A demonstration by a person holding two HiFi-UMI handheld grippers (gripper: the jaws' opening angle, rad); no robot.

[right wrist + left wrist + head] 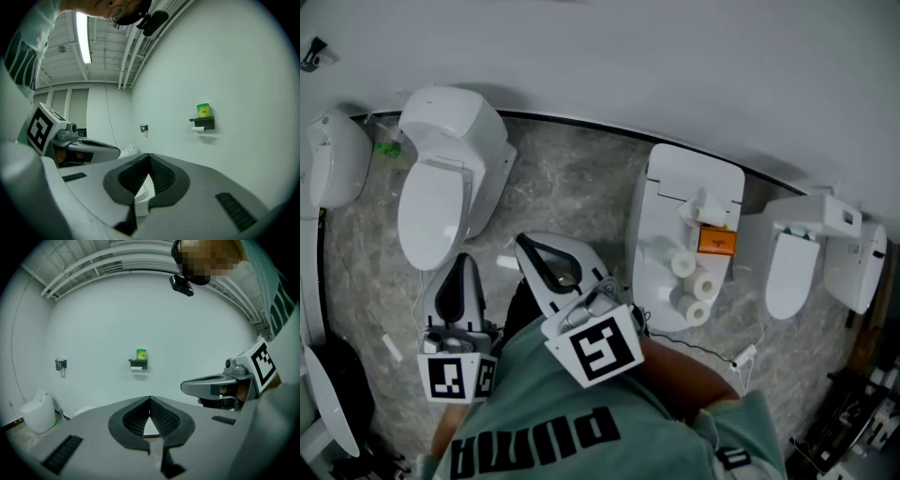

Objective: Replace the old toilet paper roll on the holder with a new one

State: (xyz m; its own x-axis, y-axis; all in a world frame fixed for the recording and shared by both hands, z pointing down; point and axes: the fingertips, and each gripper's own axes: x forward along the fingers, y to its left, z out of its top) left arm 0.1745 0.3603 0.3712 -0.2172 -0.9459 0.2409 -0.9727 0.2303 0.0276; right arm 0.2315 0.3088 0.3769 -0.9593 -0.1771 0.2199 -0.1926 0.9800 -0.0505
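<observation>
Both claws are closed and empty: the left gripper (150, 400) and the right gripper (149, 156) each show ribbed pads meeting at the tips. They hang side by side over a marbled floor (572, 187), well apart from the wall (140, 310). A toilet (441, 187) stands between the left gripper and that wall, and a white unit (675, 187) stands just right of the right gripper, with another toilet beyond it. Only the gripper views show the holder (205, 123), a dark bracket on the wall with a white roll (198, 128) under it and a green can (203, 110) on top. The head view does not show the holder, but it shows three rolls (705, 285) lying on the white unit beside an orange pack (716, 241).
</observation>
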